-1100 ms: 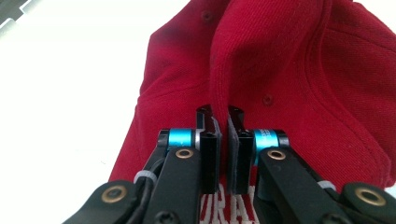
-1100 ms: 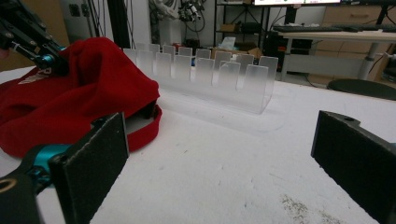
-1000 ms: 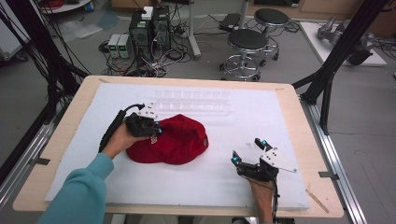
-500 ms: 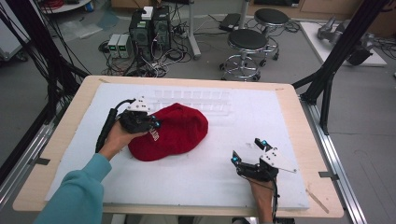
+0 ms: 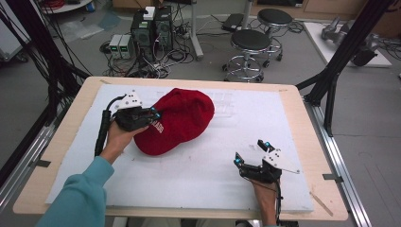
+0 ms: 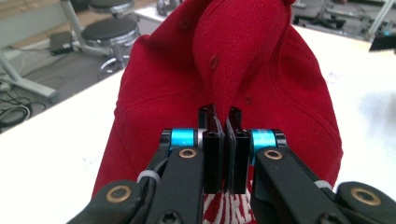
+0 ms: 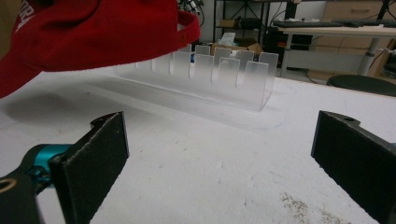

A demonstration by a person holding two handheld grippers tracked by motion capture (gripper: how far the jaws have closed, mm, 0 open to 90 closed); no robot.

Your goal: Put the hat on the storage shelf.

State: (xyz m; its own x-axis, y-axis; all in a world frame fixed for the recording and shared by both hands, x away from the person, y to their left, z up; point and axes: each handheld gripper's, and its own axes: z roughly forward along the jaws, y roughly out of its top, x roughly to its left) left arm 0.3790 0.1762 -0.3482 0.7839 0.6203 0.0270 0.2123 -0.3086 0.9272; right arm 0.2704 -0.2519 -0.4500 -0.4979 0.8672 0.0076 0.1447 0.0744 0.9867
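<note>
A red cap (image 5: 182, 118) with white lettering hangs tilted above the white mat, near a clear slotted rack (image 5: 231, 105). My left gripper (image 5: 152, 116) is shut on a fold of the cap's cloth; in the left gripper view the red cap (image 6: 233, 65) rises from between the closed jaws of the left gripper (image 6: 223, 119). My right gripper (image 5: 249, 153) stands open near the table's front right, nothing between its fingers. In the right gripper view the red cap (image 7: 93, 32) floats over the clear rack (image 7: 210, 70), with its shadow on the mat below.
The white mat (image 5: 203, 179) covers a wooden table (image 5: 61, 156). Beyond the far edge stand stools (image 5: 250, 47) and computer boxes (image 5: 151, 28) with cables. Black frame poles (image 5: 331, 71) rise at the right.
My left gripper has lifted the cap and carried it back and to the right, toward the clear rack. The right gripper has stayed put and open.
</note>
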